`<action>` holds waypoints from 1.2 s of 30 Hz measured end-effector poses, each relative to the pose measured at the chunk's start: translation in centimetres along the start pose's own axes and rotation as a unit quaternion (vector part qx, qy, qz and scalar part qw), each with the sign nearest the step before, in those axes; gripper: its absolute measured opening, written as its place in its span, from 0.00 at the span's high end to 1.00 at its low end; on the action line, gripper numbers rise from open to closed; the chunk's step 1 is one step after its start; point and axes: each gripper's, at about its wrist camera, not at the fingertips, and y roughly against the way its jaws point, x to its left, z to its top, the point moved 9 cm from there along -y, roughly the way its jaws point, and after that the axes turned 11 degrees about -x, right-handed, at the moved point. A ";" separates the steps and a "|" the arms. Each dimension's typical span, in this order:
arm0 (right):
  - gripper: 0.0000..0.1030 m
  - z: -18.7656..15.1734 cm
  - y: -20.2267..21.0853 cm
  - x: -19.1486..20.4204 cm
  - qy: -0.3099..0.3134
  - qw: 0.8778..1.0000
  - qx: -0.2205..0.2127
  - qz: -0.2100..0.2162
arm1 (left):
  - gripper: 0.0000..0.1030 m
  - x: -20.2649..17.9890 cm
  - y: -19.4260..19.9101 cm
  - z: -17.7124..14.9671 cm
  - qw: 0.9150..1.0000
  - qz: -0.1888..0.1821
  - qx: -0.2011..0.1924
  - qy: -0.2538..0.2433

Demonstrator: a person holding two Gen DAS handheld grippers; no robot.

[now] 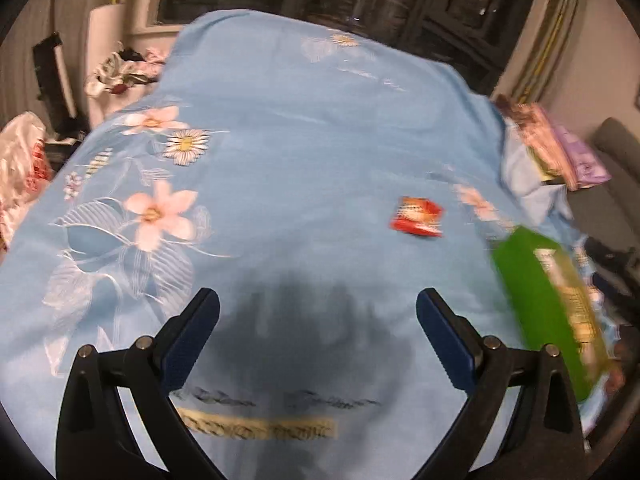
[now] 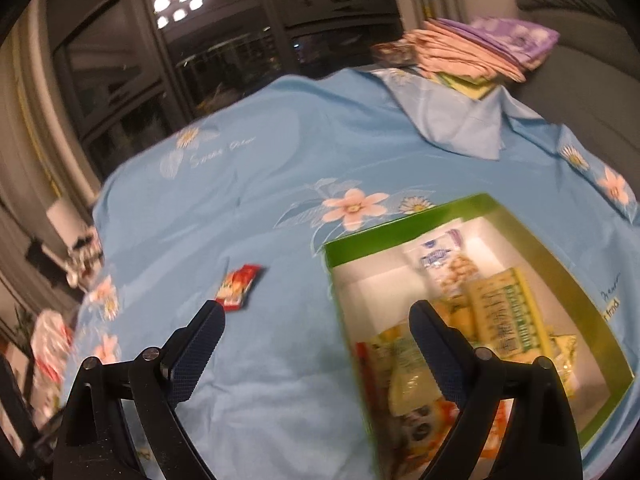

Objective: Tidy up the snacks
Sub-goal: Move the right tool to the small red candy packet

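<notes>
One red snack packet (image 2: 237, 287) left beyond the spread, empty left gripper (image 1: 318, 308) and right gripper (image 2: 316, 320): thin, flat on soft cloth (image 1: 280, 160), fingers may snag fabric.

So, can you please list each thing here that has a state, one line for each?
Left gripper: open, nothing between its fingers.
Right gripper: open, nothing between its fingers.
Green box: open on top, several snack packets inside.
Red snack packet: lying flat on the cloth, outside the box.
Blue flowered cloth: spread over the surface.
Folded cloths: stacked at the far corner.
</notes>
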 end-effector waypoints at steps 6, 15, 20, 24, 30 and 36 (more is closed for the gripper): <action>0.09 -2.3 -1.5 4.5 0.026 0.999 0.022 0.011 | 0.04 1.8 -1.9 -0.4 0.999 0.035 0.008 -0.020; 0.09 -4.1 -8.7 11.2 0.025 0.990 0.130 0.053 | 0.04 3.5 -2.1 -0.1 0.999 0.032 0.026 0.028; 0.14 -4.8 -15.4 11.9 0.024 0.984 0.177 0.001 | 0.04 4.6 -2.1 0.3 0.998 0.040 0.025 0.043; 0.19 -5.8 -19.2 12.0 0.062 0.978 0.194 -0.047 | 0.04 5.1 -2.3 0.5 0.997 0.040 0.031 0.055; 0.40 -7.0 -21.1 11.6 0.089 0.972 0.204 -0.069 | 0.04 5.6 -2.3 0.7 0.997 0.039 0.033 0.065; 0.51 -7.1 -19.7 12.1 0.118 0.976 0.173 -0.055 | 0.04 5.6 -2.5 0.7 0.997 0.040 0.037 0.063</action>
